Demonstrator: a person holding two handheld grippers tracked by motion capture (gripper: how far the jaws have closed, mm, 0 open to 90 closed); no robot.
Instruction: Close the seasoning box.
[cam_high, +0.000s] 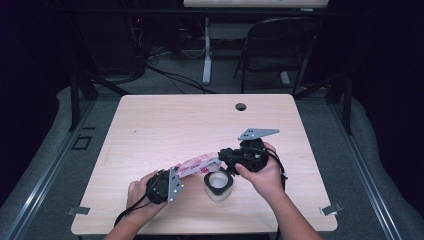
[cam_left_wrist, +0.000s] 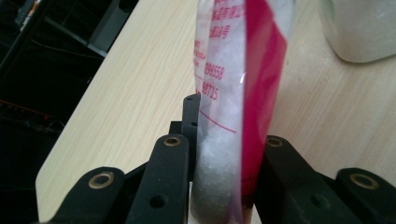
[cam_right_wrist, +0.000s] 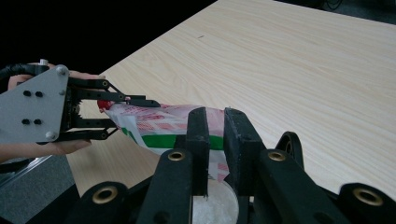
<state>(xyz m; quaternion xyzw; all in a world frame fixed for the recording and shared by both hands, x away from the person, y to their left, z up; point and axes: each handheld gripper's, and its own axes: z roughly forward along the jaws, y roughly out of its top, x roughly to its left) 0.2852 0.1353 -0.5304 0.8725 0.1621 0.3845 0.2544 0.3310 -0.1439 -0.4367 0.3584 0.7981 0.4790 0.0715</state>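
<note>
Setting: a lab or test room arranged for recording, not a home. Light wood table (cam_high: 165, 125) with a cable hole (cam_high: 241, 106) near its far edge, standing on grey carpet (cam_high: 60, 150). Black metal frame struts (cam_high: 80, 90) flank the table on both sides. Loose cables (cam_high: 170, 75) run across the floor behind. A folding chair (cam_high: 272, 50) and the white leg of a second desk (cam_high: 206, 50) stand beyond. Surroundings dark.

Item: we log one red-and-white plastic bag (cam_high: 198, 164) of white granules | pose: stretched lengthwise, lifted | location: above open jar (cam_high: 218, 183), near tabletop's front edge
</note>
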